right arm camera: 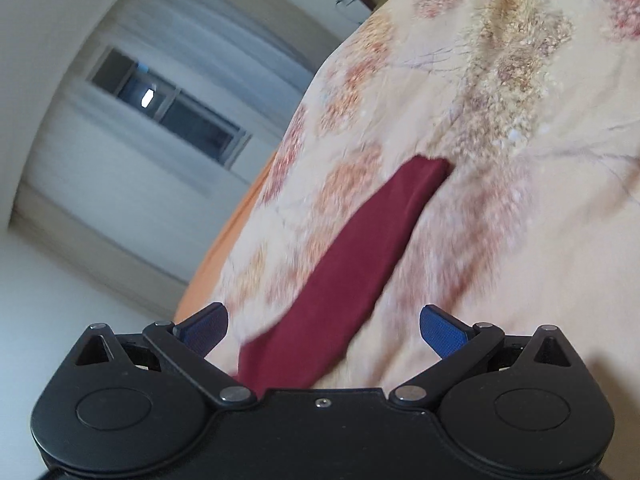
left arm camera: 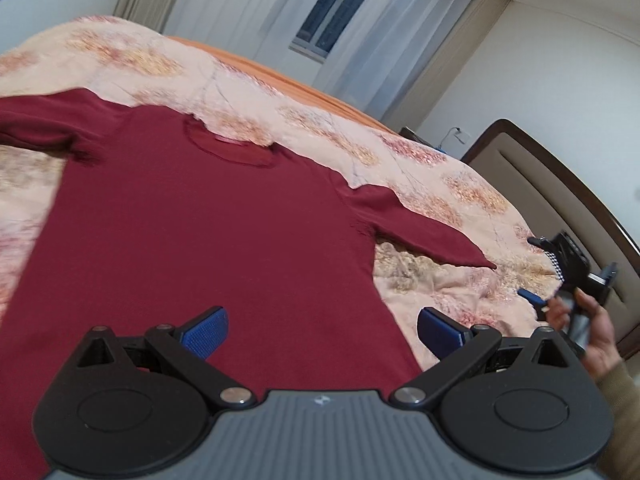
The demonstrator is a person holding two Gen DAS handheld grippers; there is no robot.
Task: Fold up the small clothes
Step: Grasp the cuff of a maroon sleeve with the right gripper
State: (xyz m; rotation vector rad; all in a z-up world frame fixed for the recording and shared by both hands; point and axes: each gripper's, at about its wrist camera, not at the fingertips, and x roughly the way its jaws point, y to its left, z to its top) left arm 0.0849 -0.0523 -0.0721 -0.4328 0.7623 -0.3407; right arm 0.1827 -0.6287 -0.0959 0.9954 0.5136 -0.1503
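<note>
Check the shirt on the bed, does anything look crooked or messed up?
Nothing stands out. The shirt lies flat on the bedspread, front up, both sleeves spread. Only the bedspread is rumpled beside the right sleeve.

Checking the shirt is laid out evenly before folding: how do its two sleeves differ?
The sleeve by the right gripper lies straight and tapers to a point; the other sleeve is bunched with folds. The first shows whole; the second runs off the frame edge. Both are maroon and rest flat on the floral bedspread.

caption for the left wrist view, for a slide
Open left gripper over a maroon shirt spread flat on a floral bedspread.
</note>
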